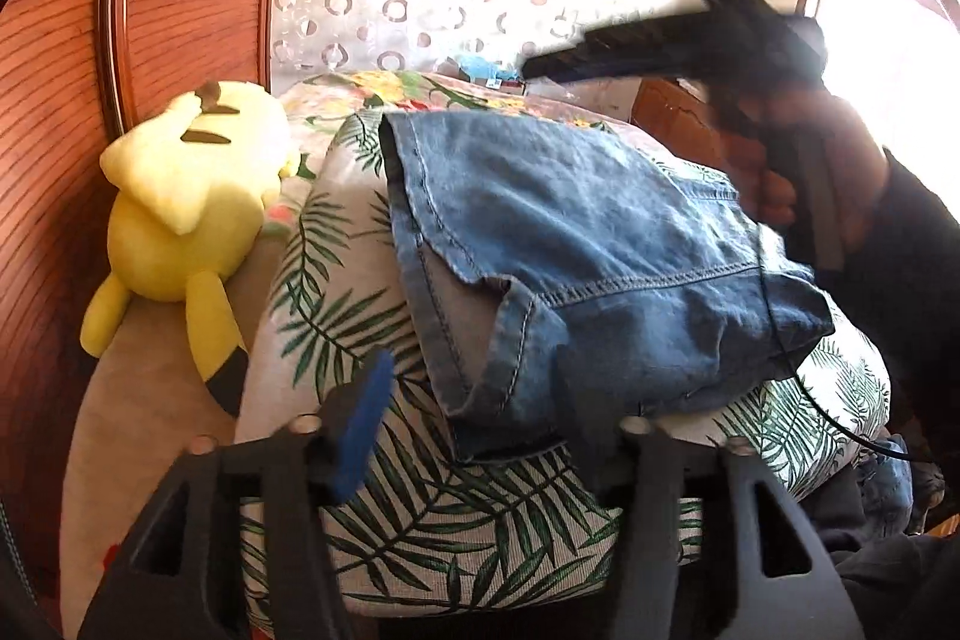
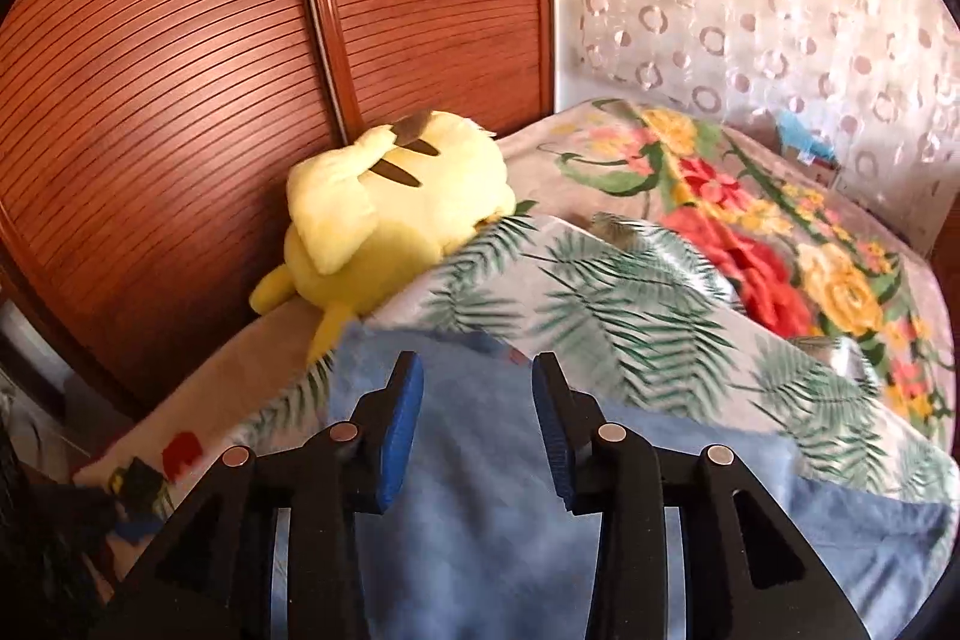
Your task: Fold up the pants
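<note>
The folded light-blue denim pants (image 1: 576,244) lie on a palm-leaf-print cushion (image 1: 456,508) on the bed, beside a yellow plush toy (image 1: 186,214). The left hand-held gripper (image 1: 474,436) is spread wide at the pants' near edge. The right hand-held gripper (image 2: 478,430) hovers above the denim, fingers apart and holding nothing.

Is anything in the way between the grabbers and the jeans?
No. The folded jeans lie uncovered on the leafy cushion. Both the left gripper and right gripper are open beside them. The yellow plush toy sits off aside.

Folded blue denim pants (image 1: 576,244), seemingly flat.
</note>
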